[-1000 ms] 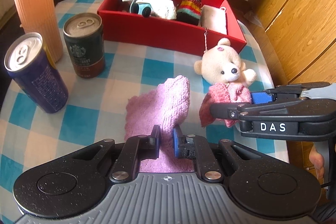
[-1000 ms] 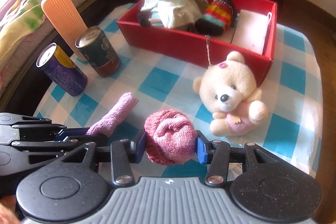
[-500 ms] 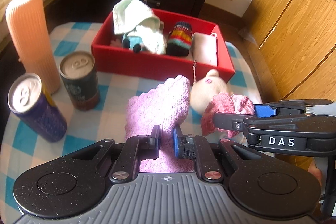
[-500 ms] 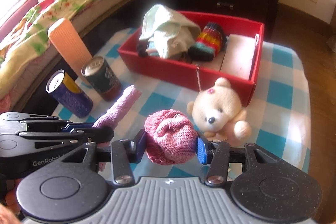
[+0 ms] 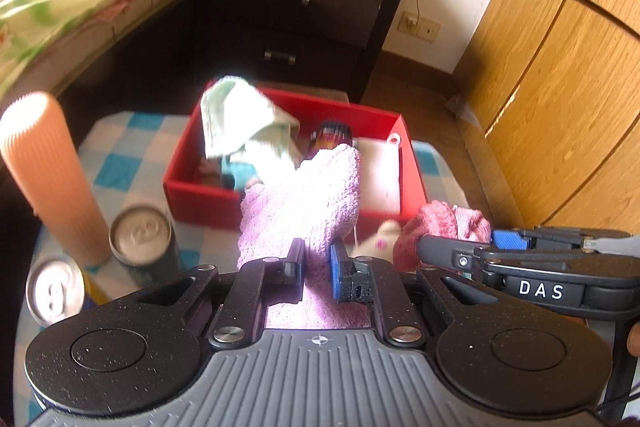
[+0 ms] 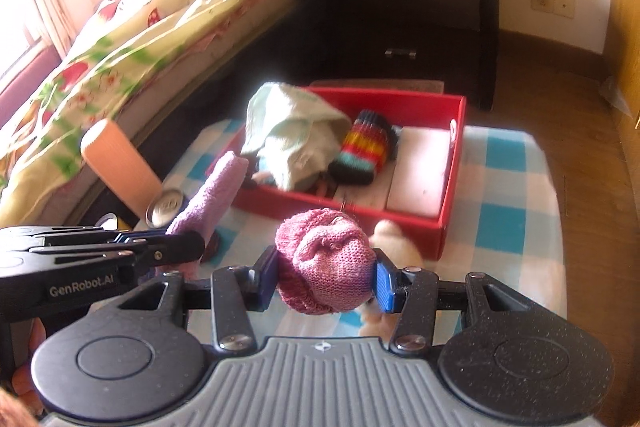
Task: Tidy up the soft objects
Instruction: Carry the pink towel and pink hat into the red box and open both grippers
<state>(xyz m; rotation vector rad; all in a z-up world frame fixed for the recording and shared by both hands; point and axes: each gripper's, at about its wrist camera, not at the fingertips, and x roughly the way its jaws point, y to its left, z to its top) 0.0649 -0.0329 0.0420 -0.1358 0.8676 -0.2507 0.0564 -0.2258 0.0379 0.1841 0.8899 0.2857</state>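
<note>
My left gripper (image 5: 316,263) is shut on a lilac fluffy cloth (image 5: 308,195) and holds it raised above the checked table, in front of the red box (image 5: 200,195). My right gripper (image 6: 326,277) is shut on a pink knitted piece (image 6: 324,259), also raised. The lilac cloth shows in the right wrist view (image 6: 212,195), the pink knit in the left wrist view (image 5: 436,227). The red box (image 6: 452,195) holds a pale green cloth (image 6: 292,131), a striped knit (image 6: 364,151) and a white pad (image 6: 420,171). A cream teddy bear (image 6: 394,239) lies on the table, mostly hidden behind the knit.
An orange ribbed cylinder (image 5: 48,179) and two drink cans (image 5: 140,243) (image 5: 54,291) stand at the table's left. A bed (image 6: 120,39) lies left, a dark drawer unit (image 6: 408,11) behind the box, wooden wardrobe doors (image 5: 560,67) right.
Both grippers have risen well above the table with their cloths still held. The box and table look smaller and lower, and the teddy is now mostly hidden.
</note>
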